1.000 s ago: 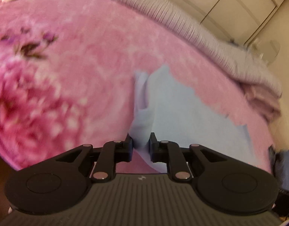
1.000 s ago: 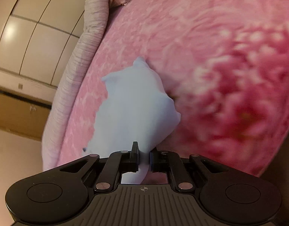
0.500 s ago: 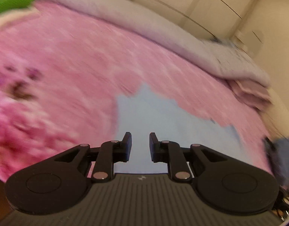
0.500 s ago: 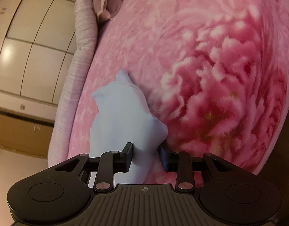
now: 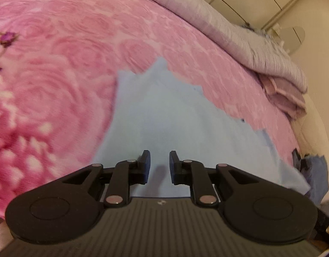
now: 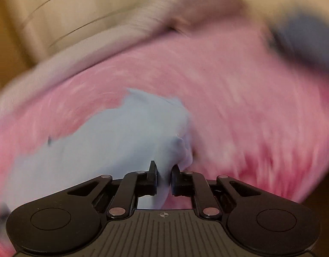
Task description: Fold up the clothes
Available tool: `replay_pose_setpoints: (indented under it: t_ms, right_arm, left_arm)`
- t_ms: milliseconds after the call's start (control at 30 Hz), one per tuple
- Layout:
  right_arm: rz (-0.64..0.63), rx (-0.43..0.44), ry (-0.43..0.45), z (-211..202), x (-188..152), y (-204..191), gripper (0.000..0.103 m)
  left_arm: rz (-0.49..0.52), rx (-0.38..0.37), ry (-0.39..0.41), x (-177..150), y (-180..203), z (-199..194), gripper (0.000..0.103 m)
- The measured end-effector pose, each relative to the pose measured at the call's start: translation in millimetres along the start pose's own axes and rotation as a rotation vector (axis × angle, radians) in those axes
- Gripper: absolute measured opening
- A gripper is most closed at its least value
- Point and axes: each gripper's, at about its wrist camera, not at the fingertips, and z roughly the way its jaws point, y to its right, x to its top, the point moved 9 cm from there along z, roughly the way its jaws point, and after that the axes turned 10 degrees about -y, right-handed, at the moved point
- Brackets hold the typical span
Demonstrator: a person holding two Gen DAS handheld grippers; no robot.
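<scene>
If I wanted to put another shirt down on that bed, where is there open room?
The widest bare stretch of the pink floral blanket lies left of the light blue garment, and a narrower strip runs between it and the grey bedding behind. It is crowded at the right, by the folded pink cloth and the dark blue clothes.

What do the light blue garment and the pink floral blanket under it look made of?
The light blue garment looks like thin, matte knit cotton: it lies flat with soft creases. The pink floral blanket looks like plush fleece, with a fuzzy, softly sheened rose print. Both are judged by look alone.
</scene>
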Motion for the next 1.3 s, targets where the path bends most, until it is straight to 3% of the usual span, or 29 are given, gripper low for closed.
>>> replay_pose_setpoints:
  t_ms: [67, 200, 267, 333, 433, 500, 667, 767, 833, 933, 1033, 1300]
  right_arm:
    - [-0.198, -0.001, 0.072, -15.8, 0.0, -41.6, 0.010]
    - [-0.535, 0.114, 0.154, -40.3, -21.4, -131.0, 0.010]
    - [-0.678, 0.190, 0.127, -38.7, -46.2, -169.1, 0.010]
    - [-0.776, 0.247, 0.044, -27.3, -73.6, -194.9, 0.012]
    - [-0.875, 0.294, -0.087, -5.6, -101.2, -216.9, 0.029]
    - [-0.868, 0.321, -0.086, -9.6, -98.7, -215.4, 0.042]
    - [-0.801, 0.414, -0.036, -42.8, -80.5, -200.5, 0.046]
    - [-0.651, 0.395, -0.013, -56.9, -50.6, -176.6, 0.049]
    - [-0.487, 0.288, -0.084, -37.5, -25.1, -148.2, 0.053]
    - [-0.193, 0.124, -0.276, 7.8, 6.5, -96.3, 0.053]
    - [0.067, 0.133, -0.445, 50.9, 26.6, -60.0, 0.053]
    - [0.013, 0.148, -0.522, 97.5, 60.3, -83.4, 0.053]
  left_arm:
    - [-0.035, -0.027, 0.012, 3.9, -9.3, -8.9, 0.014]
    - [-0.110, -0.091, 0.018, 5.9, -22.0, -21.3, 0.014]
    - [-0.140, -0.115, 0.011, 4.3, -27.8, -23.5, 0.014]
    - [-0.161, -0.125, 0.003, -0.4, -32.3, -25.2, 0.014]
    - [-0.169, -0.123, -0.009, -5.1, -34.3, -25.8, 0.014]
    - [-0.167, -0.129, -0.015, -6.0, -31.9, -25.5, 0.014]
    - [-0.148, -0.171, -0.024, -2.9, -13.8, -21.9, 0.020]
    - [-0.125, -0.192, -0.047, 3.2, -0.9, -12.6, 0.029]
    - [-0.115, -0.207, -0.081, 8.5, 6.6, -0.1, 0.031]
    - [-0.135, -0.241, -0.126, 17.8, 15.7, 21.8, 0.032]
    - [-0.163, -0.266, -0.150, 30.5, 20.6, 40.3, 0.033]
    - [-0.175, -0.299, -0.198, 60.8, 38.5, 82.8, 0.034]
